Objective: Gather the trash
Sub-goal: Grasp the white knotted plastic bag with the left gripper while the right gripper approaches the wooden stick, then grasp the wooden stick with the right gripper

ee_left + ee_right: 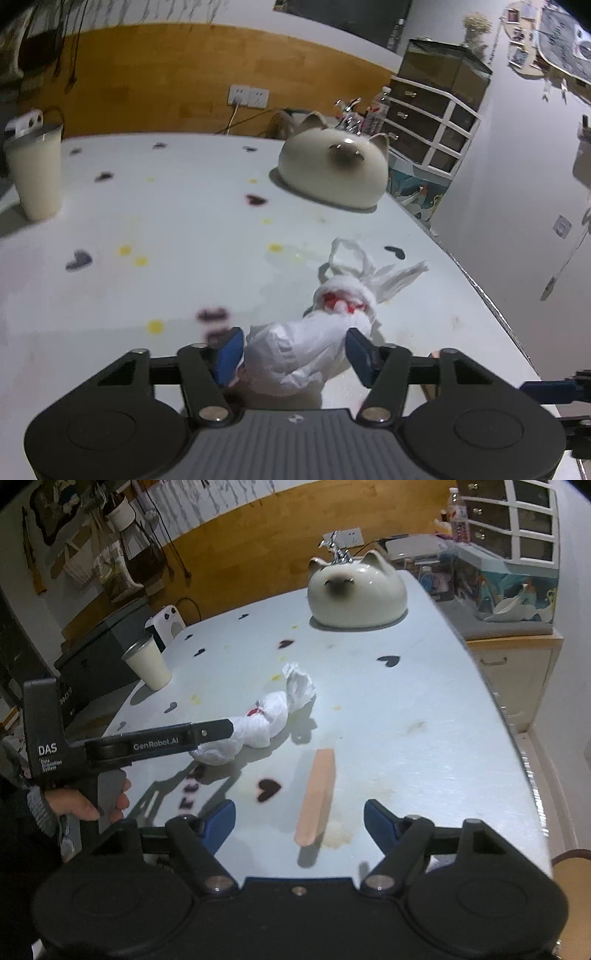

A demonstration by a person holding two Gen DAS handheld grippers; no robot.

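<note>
One white tied trash bag [306, 350] sits between the left gripper [295, 354] fingers, touching both. The right gripper [299, 823] gapes over one pink stick [316, 797]; one cup [147, 662] and one cat-shaped dish [356, 592] stand beyond.

The left wrist view sits low and very near the bench [184, 206], looking across it toward the far wooden wall panel [166, 74]. The right wrist view rides higher and farther back on the right, looking down the bench's length. Both share the white bag [314, 347] [258, 723], the cat-shaped ornament [332, 173] [356, 590] and the cup [35, 170] [147, 662].
</note>
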